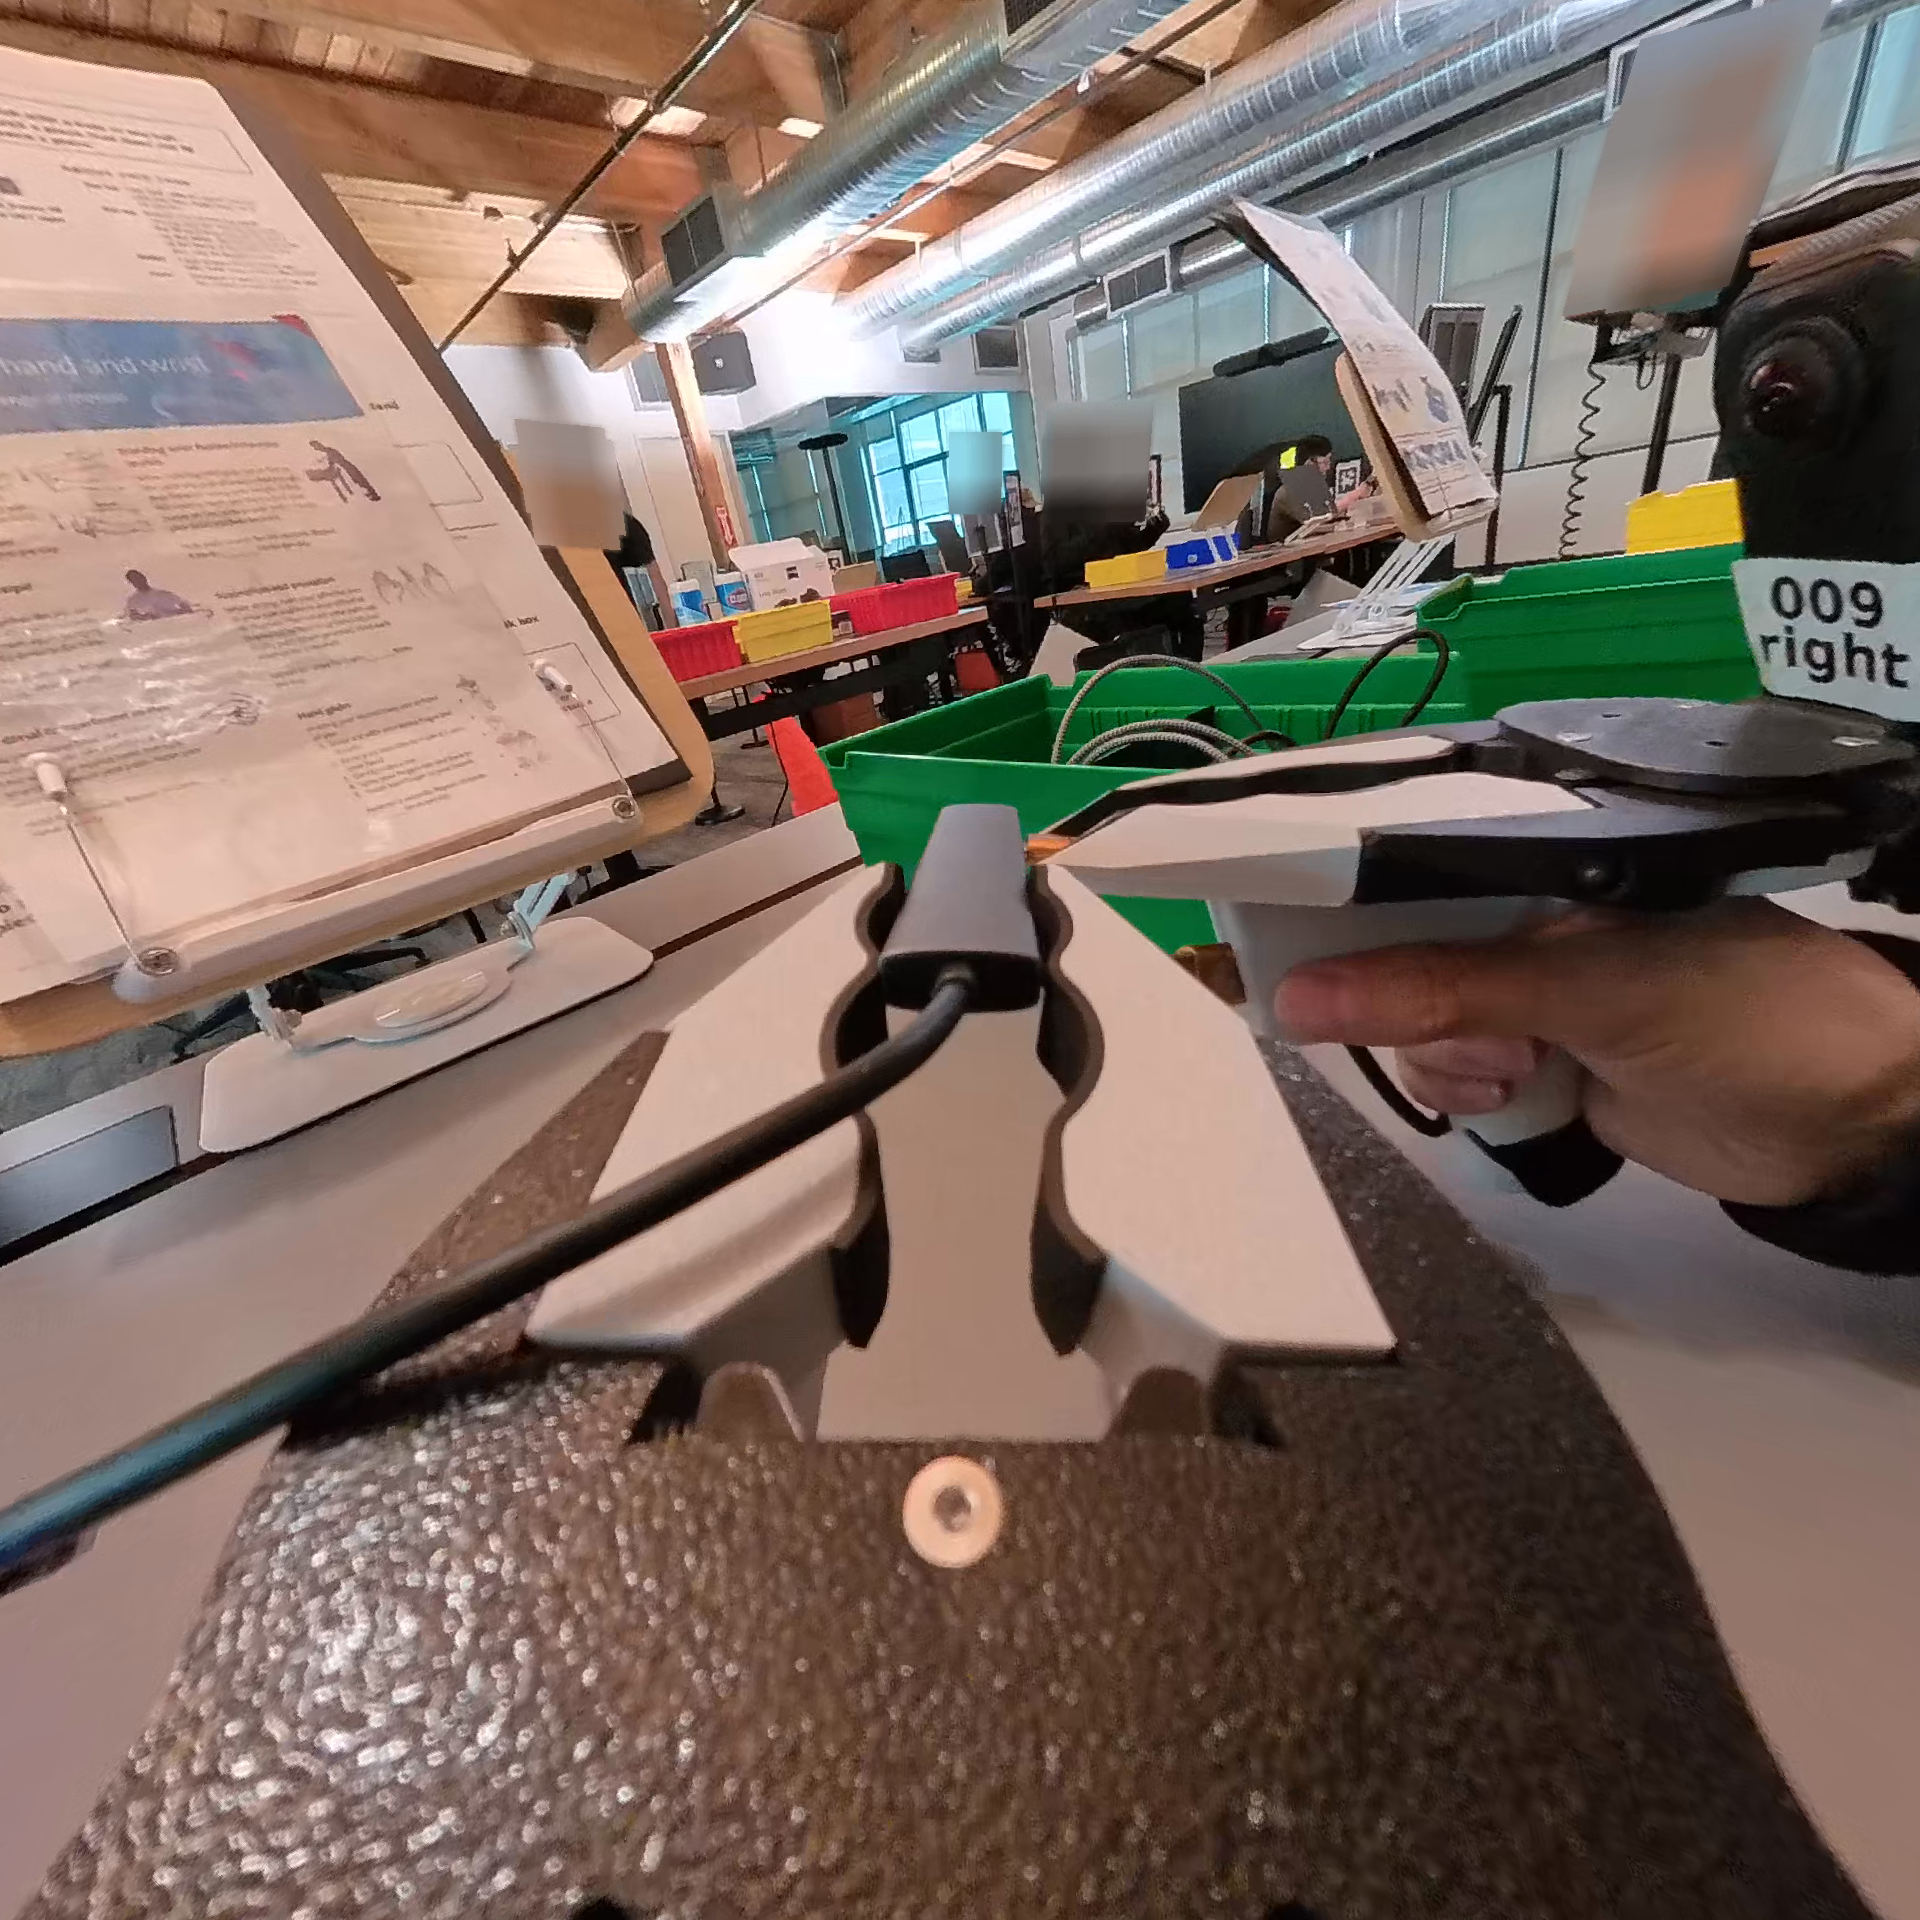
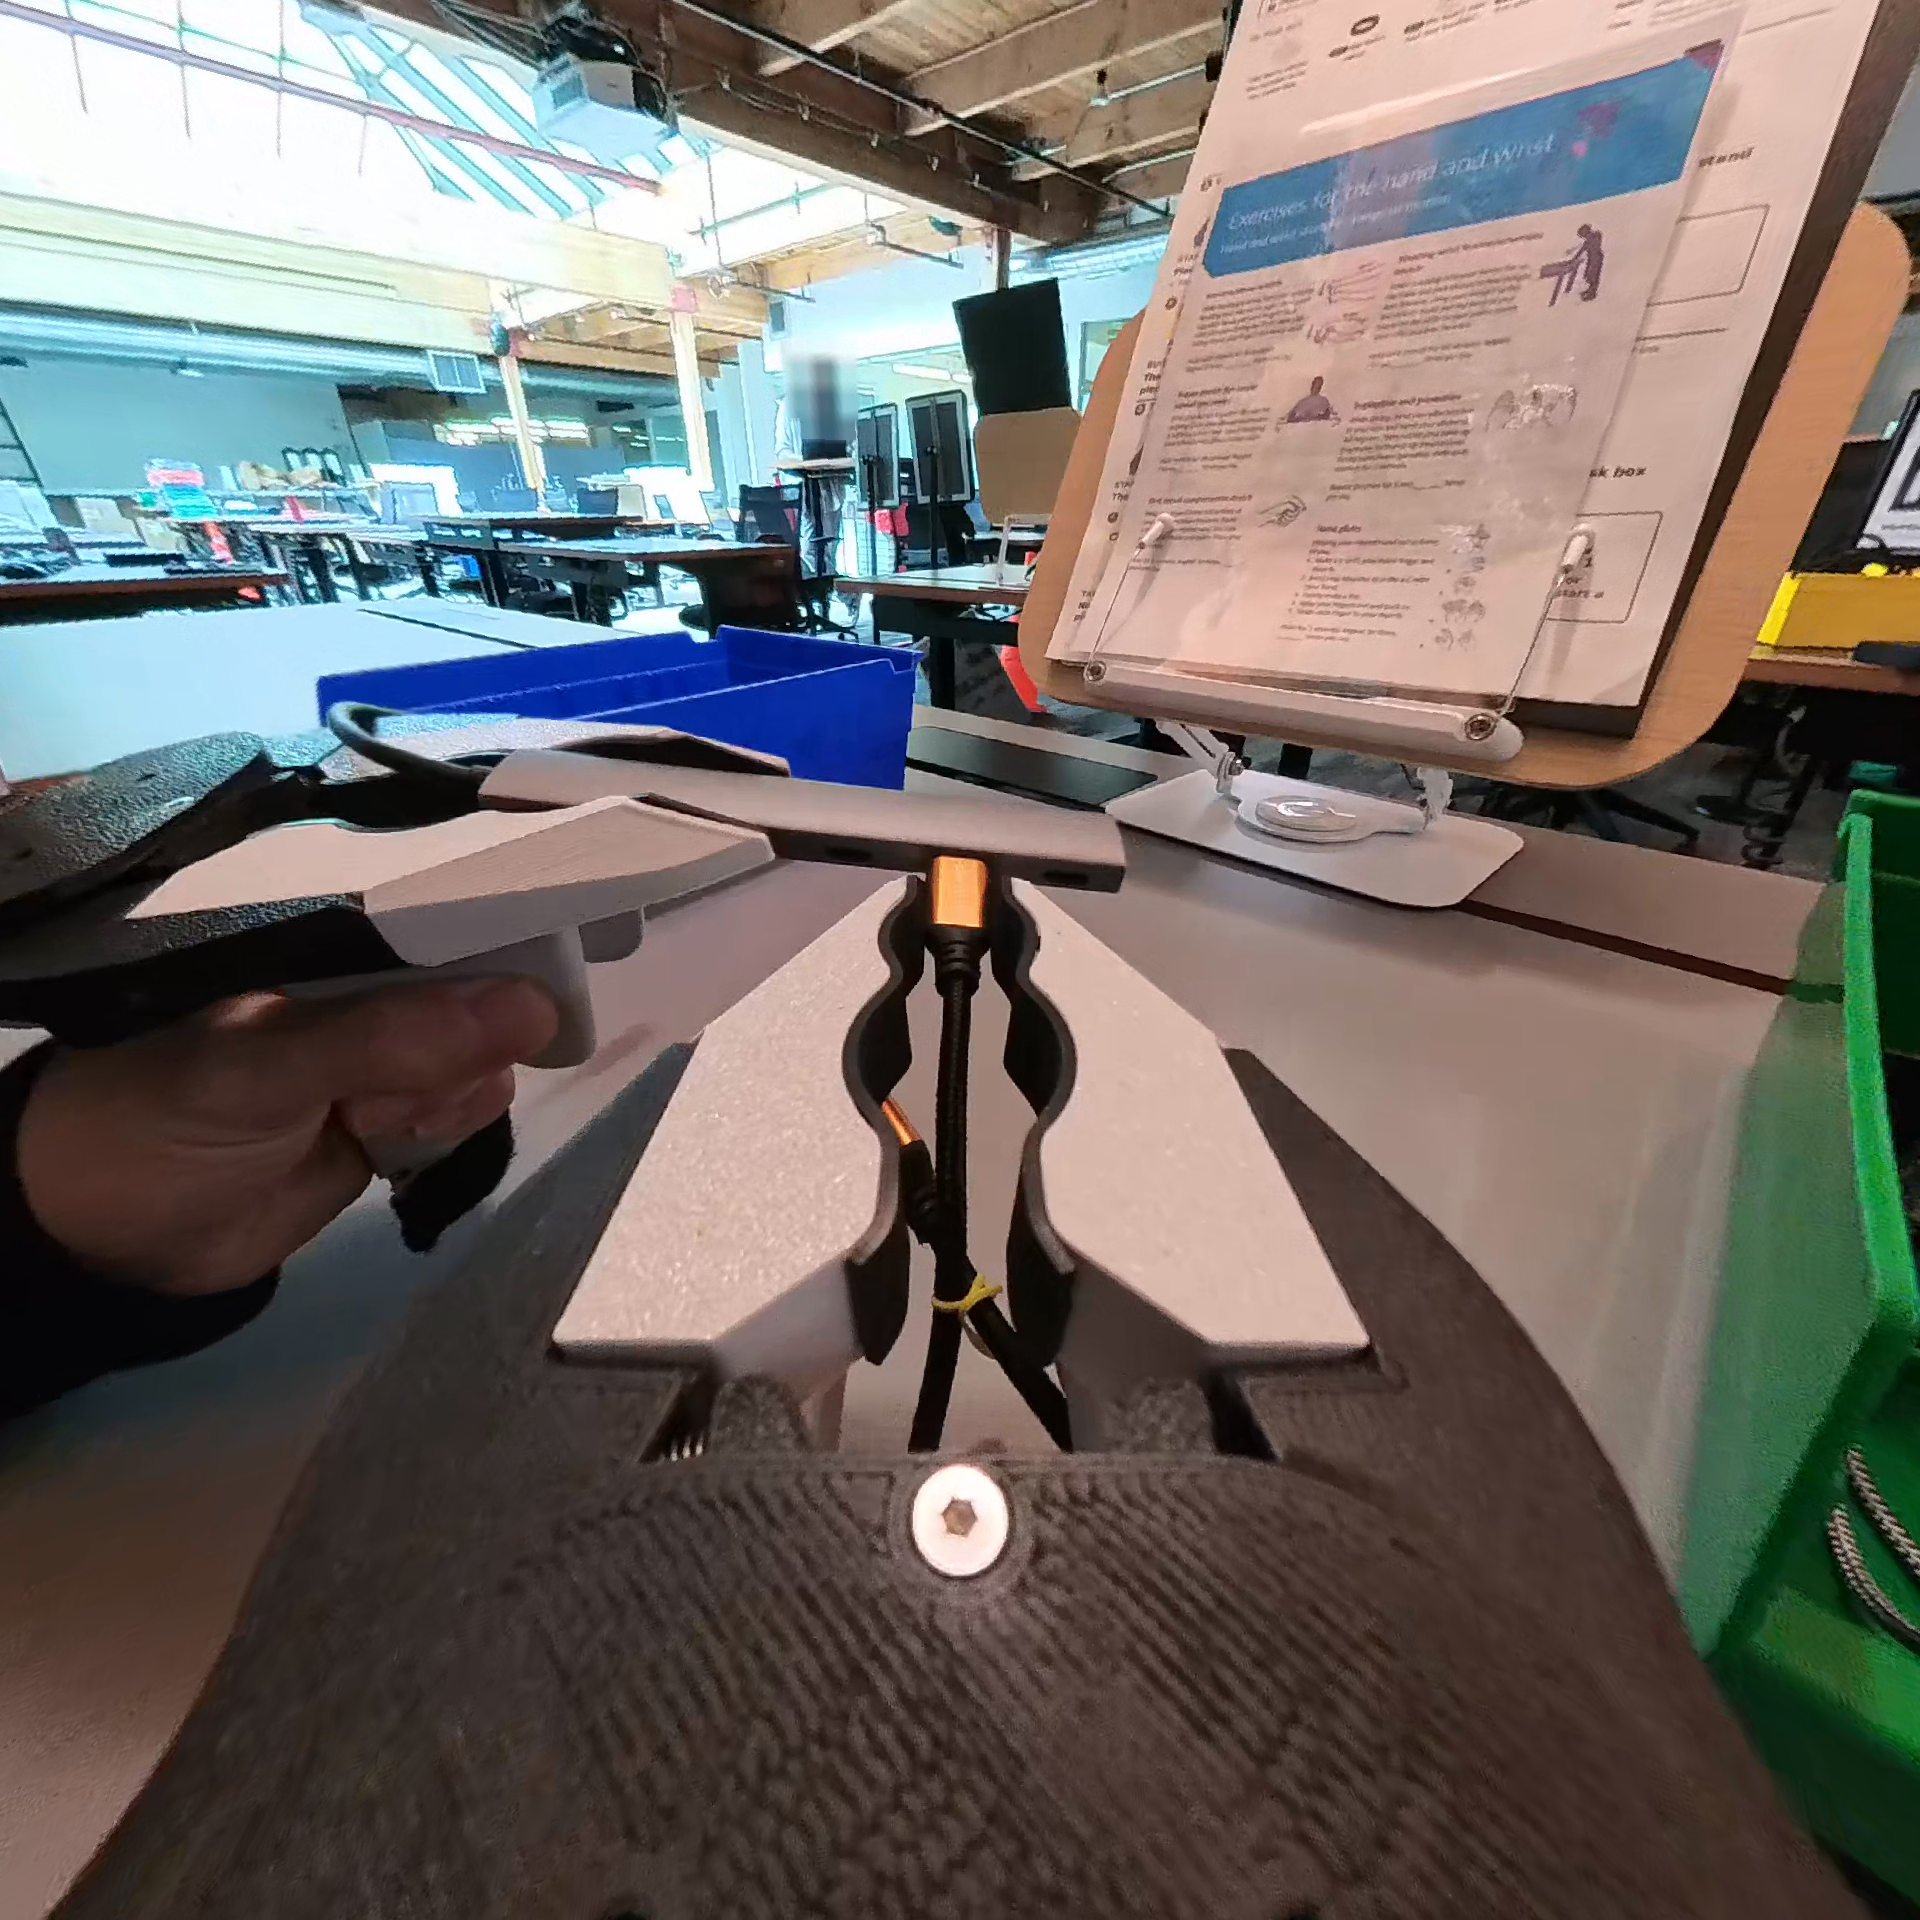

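Left gripper (image 1: 961, 914) pinches grey hub (image 1: 961, 883) at its near, cabled end. Right gripper (image 2: 961, 925) grips orange plug (image 2: 956, 891) between its tips, plug tip touching hub's (image 2: 935, 831) side. Green bin (image 1: 1039, 758) behind.

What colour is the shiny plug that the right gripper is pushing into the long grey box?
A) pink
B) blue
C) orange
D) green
C: in the right wrist view the right gripper is shut on a black braided cable whose orange plug meets the side of the grey hub held by the left gripper.
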The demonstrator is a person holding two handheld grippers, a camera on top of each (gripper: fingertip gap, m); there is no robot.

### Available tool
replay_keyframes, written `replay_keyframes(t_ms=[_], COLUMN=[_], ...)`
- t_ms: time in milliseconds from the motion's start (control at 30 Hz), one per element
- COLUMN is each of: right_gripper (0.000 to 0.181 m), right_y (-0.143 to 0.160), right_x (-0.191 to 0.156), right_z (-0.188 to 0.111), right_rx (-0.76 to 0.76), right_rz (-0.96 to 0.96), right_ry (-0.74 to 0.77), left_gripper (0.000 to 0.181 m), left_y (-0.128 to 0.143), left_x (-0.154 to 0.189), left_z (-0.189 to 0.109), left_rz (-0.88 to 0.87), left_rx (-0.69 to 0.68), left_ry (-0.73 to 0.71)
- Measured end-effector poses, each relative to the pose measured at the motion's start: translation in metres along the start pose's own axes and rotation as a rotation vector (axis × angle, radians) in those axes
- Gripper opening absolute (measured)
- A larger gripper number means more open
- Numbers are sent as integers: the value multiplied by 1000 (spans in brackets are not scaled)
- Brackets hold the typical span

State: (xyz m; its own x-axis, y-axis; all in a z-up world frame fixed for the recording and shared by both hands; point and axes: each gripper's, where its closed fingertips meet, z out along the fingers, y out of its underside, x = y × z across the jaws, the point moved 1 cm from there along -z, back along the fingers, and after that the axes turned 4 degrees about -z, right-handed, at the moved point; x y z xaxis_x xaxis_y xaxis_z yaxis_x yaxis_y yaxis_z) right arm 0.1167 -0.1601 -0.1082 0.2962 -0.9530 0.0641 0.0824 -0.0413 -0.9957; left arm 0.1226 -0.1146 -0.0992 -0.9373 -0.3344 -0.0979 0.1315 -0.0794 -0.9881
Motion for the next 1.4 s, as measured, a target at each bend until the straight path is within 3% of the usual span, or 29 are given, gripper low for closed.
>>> replay_keyframes(t_ms=[967,1000,1033,1067,1133,1200,1300,1400], right_gripper=[12,12,12,12,11,11,11,11], right_y=[-11,-9,-5,3,10,-1,-36,-64], right_x=[-4,-6,-9,-8,2,0,7,62], right_z=[-18,-19,-23,-28,-36,-34,-47,-73], right_rx=[5,-7,-16,-38,-29,-24,-33,-60], right_rz=[86,82,72,64,124,116,-80,-294], right_ry=[6,6,-1,13,64,-33,-99,61], left_gripper=[23,23,21,21,22,21,21,21], left_y=[-17,-17,-21,-28,-35,-40,-40,-27], left_x=[17,14,-23,-56,-84,-64,-24,-8], left_z=[-2,-2,-12,-27,-42,-38,-20,-11], left_rz=[103,89,71,19,-140,-56,108,180], left_rx=[24,21,48,83,150,167,134,72], left_ry=[-16,-31,-261,-368,-320,-250,-152,-99])
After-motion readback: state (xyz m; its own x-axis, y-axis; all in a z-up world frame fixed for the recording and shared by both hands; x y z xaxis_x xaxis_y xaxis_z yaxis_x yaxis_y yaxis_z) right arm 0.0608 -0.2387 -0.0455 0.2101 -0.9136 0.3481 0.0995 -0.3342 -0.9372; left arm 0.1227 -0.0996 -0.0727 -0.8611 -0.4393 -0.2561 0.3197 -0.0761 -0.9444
